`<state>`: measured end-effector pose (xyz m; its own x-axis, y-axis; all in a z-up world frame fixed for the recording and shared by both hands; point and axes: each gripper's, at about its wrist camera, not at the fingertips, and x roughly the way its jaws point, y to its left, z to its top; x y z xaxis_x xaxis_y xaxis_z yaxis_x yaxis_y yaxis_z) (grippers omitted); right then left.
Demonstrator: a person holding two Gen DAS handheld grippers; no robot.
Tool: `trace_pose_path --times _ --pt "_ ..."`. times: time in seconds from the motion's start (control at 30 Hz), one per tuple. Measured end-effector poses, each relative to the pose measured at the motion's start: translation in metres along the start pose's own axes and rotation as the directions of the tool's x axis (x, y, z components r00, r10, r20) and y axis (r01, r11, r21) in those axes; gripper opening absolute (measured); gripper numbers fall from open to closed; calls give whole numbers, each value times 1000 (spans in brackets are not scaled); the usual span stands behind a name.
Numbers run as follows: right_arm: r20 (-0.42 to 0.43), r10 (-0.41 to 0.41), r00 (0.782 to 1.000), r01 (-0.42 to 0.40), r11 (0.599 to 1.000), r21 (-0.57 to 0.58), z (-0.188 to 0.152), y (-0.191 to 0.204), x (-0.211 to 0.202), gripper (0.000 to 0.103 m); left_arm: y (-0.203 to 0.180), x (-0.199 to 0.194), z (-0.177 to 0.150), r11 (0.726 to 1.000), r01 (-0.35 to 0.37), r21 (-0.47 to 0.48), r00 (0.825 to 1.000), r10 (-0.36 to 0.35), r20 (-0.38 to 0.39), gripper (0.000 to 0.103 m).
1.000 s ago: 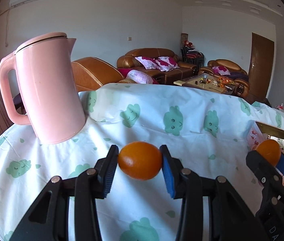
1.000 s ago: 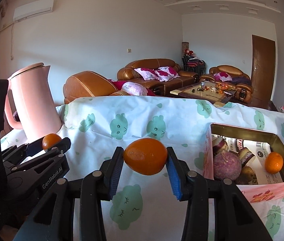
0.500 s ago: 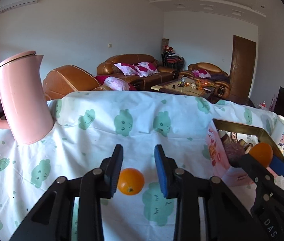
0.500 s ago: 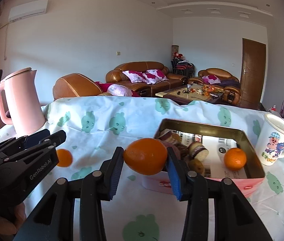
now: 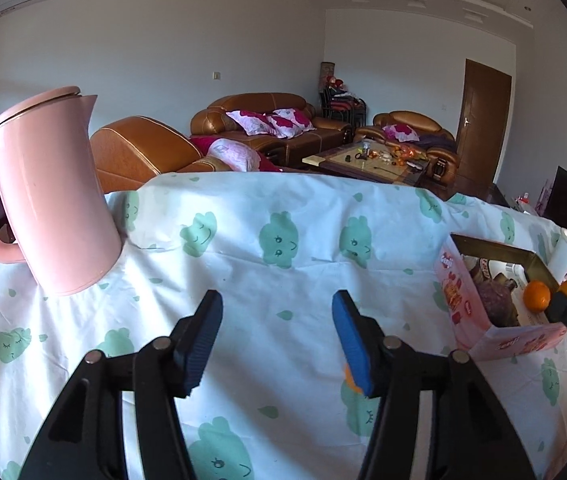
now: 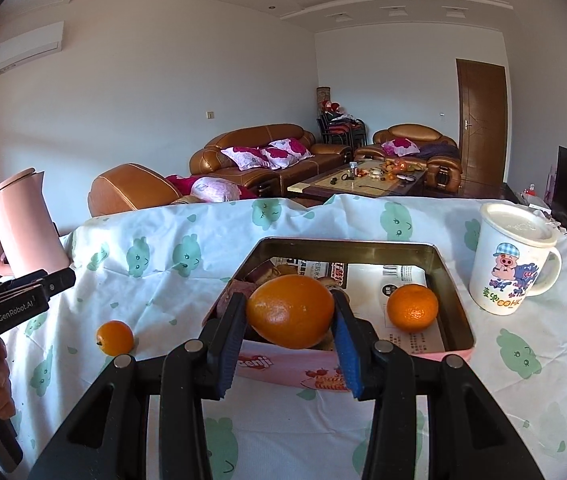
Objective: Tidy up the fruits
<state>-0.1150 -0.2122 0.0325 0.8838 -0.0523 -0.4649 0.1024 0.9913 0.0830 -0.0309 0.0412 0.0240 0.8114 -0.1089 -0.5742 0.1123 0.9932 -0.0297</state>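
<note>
Item: large orange [image 6: 290, 311], oval, long axis running crosswise between the pads, clamped in the right gripper [image 6: 289, 322] and held over the near wall of the tin box [image 6: 453, 280]; the box lies straight ahead and just below. Inside: one mandarin [image 6: 412, 307], a purplish root, paper lining. Small mandarin [image 6: 115, 337] sits loose on the cloth, left of the box, apart from it. Left gripper [image 5: 277, 338]: jaws just opened, nothing between them; nearer the small mandarin. Surface: white tablecloth [image 6: 171, 256] with green clouds. Also: pink kettle [image 5: 49, 196], cartoon mug [image 6: 511, 260]. Room: leather sofas, coffee table, brown door.
</note>
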Motion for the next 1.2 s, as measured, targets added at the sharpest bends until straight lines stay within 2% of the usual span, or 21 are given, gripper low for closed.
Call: trace_pose_path --times 0.17,0.27,0.3,0.37,0.4,0.47,0.6,0.7,0.77,0.97,1.2 --pt "18 9 1000 -8 1000 -21 0 3 -6 44 -43 23 -15 992 68 105 993 -56 -108 59" --pt "19 11 1000 -10 1000 -28 0 2 -7 44 -70 37 -26 982 70 177 980 -35 -194 59" --pt "19 11 1000 -10 1000 -25 0 1 -8 44 -73 39 -27 980 67 188 977 -27 -210 51" --pt "18 8 1000 -8 1000 -18 0 -2 -8 44 -73 41 -28 982 58 182 974 -16 -225 46" --pt "16 9 1000 -9 1000 -14 1 -4 -8 44 -71 44 -29 983 66 170 969 -22 -247 39" --pt "11 11 1000 -11 1000 -7 1 -7 -8 44 -68 47 -31 986 77 150 961 -33 -275 36" --pt "7 13 1000 -13 1000 -1 2 -10 -7 44 -72 41 -30 985 69 158 968 -28 -248 35" --pt "23 10 1000 -10 1000 -5 4 -13 -9 44 -82 25 -20 984 71 162 988 -46 -149 35" --pt "40 -3 999 3 1000 -11 6 -16 -11 44 -93 15 -12 982 67 175 995 -51 -91 35" --pt "43 -58 997 58 998 3 12 -37 -5 45 -134 2 8 972 142 189 990 -144 -7 35" --pt "-21 -90 996 91 994 58 16 -70 18 45 -183 19 14 959 190 208 982 -190 -21 35"
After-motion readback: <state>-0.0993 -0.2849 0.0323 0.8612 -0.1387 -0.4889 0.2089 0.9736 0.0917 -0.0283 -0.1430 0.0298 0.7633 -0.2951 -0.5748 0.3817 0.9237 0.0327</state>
